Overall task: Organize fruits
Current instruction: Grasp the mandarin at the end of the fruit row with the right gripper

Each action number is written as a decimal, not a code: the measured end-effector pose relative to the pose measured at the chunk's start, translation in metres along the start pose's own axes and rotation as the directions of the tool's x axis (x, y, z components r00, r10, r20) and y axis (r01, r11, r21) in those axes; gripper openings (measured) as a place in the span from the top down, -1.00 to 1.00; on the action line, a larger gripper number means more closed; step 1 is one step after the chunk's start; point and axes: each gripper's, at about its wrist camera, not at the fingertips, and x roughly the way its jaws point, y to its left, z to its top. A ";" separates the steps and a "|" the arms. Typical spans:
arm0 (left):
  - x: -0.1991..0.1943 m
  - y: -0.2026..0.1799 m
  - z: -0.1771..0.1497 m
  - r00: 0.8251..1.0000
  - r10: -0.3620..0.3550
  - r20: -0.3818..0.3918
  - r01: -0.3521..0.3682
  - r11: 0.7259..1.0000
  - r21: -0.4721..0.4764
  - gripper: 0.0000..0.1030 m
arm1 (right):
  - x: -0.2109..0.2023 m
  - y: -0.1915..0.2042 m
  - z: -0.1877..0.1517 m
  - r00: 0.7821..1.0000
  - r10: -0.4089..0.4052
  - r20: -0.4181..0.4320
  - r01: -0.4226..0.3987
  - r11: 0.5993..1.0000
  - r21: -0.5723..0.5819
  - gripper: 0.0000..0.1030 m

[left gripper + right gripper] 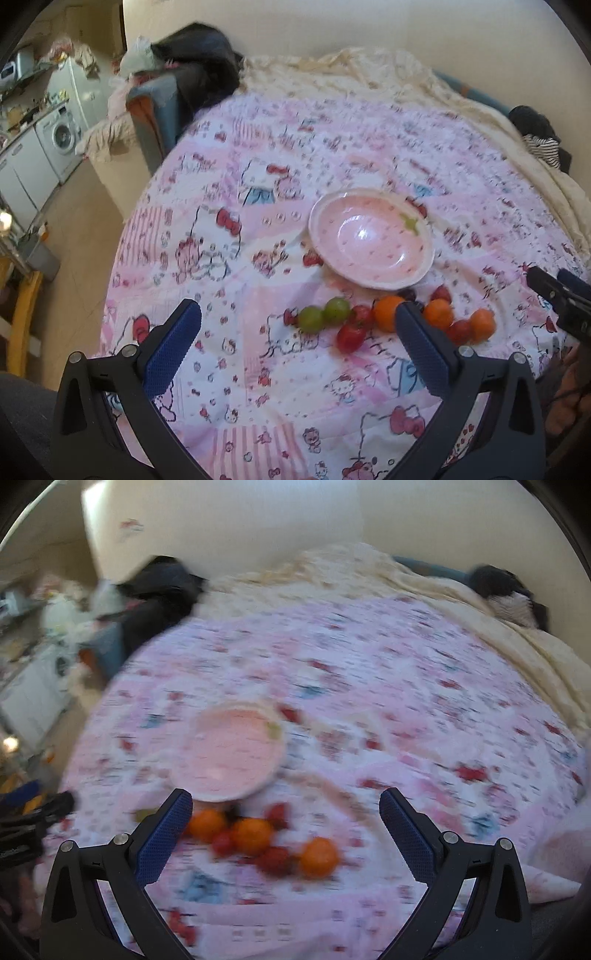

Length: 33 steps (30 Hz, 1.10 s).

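A pink plate [371, 238] lies empty on a pink cartoon-print quilt [229, 229]. In front of it sits a row of fruit: two green grapes [325, 314], red cherry tomatoes [351, 336] and three small oranges [388, 312]. My left gripper [297, 314] is open and empty, held above the quilt just short of the fruit. My right gripper [286, 799] is open and empty above the oranges [253, 836] and tomatoes [275, 860], near the plate [236, 753]. The right wrist view is blurred. The right gripper also shows at the left wrist view's right edge [561, 299].
A cream blanket [369, 70] lies bunched along the far wall. Dark clothes [207, 62] are piled at the quilt's far left corner and more [539, 136] at the right. A washing machine [61, 136] and cabinets stand across the floor to the left.
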 end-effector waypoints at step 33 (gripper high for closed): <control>0.077 0.031 -0.015 0.917 -0.004 -0.398 -0.018 0.999 -0.051 -0.94 | 0.119 0.021 -0.036 0.791 -0.055 -0.610 -0.306 0.827 -0.471 0.15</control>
